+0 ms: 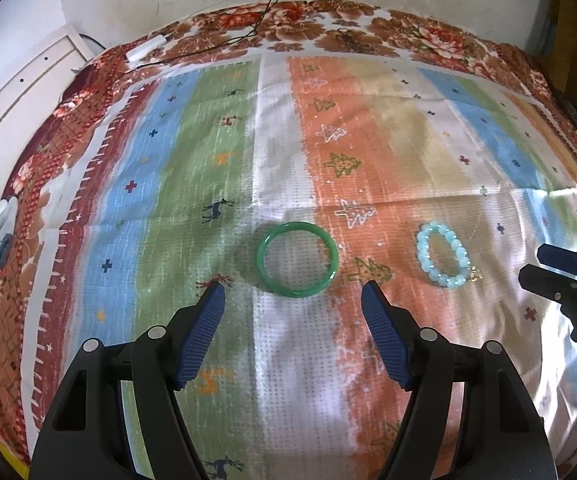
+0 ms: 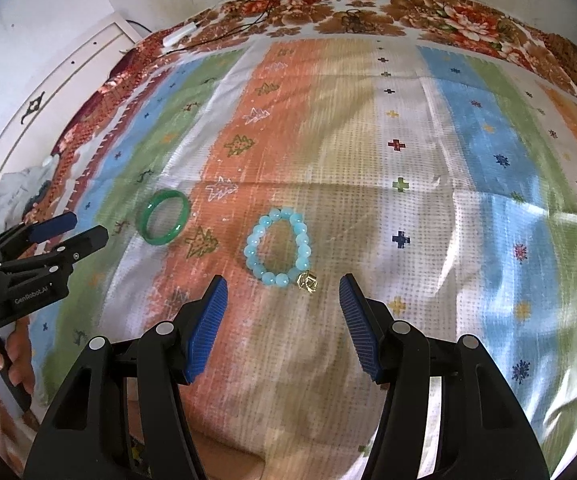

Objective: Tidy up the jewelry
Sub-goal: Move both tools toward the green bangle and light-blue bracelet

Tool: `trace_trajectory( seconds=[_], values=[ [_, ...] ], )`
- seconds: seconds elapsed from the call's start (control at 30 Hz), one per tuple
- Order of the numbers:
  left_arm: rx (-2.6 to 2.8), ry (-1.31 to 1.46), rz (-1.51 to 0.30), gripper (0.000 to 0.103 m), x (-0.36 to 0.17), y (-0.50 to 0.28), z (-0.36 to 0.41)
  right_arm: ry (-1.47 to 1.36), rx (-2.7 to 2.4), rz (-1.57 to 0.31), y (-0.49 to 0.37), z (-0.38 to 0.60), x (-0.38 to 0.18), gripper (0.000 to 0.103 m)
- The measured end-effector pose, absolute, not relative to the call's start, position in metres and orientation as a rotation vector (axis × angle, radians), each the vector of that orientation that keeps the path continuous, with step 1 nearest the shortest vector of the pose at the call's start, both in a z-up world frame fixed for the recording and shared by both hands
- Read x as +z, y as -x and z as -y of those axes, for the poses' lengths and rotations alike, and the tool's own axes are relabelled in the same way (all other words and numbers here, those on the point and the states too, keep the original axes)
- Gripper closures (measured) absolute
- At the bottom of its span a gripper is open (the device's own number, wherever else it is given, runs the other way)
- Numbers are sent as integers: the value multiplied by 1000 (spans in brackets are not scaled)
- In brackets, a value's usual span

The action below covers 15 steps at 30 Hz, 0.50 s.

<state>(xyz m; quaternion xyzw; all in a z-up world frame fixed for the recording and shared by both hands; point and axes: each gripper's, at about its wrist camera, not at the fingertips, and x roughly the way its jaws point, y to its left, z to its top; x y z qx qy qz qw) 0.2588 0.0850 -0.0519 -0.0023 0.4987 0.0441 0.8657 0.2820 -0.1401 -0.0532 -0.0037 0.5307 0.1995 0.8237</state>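
A green bangle (image 1: 297,258) lies flat on the striped cloth just ahead of my left gripper (image 1: 292,290), which is open and empty. A light blue bead bracelet (image 1: 444,256) with a small gold charm lies to its right. In the right wrist view the bead bracelet (image 2: 278,246) lies just ahead of my right gripper (image 2: 283,285), open and empty; its gold charm (image 2: 307,281) sits between the fingertips' line. The bangle (image 2: 162,217) lies to the left, near the left gripper (image 2: 73,229).
The striped cloth (image 1: 328,140) covers a bed with a floral blanket (image 1: 288,20) at the far edge. A white adapter (image 1: 146,48) with black cables lies at the far left. A white door or panel (image 1: 16,92) stands left.
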Motion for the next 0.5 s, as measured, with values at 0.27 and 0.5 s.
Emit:
trace_trajectory(
  seconds=[0.27,0.5],
  values=[
    [122,-2,-1081,32,-70,-277,-94,17,409,-1170,-301,136,-73,45],
    [146,-6,-1117,32,-83,-286,-104,21,408,-1184,-311,129,-81,45]
  ],
)
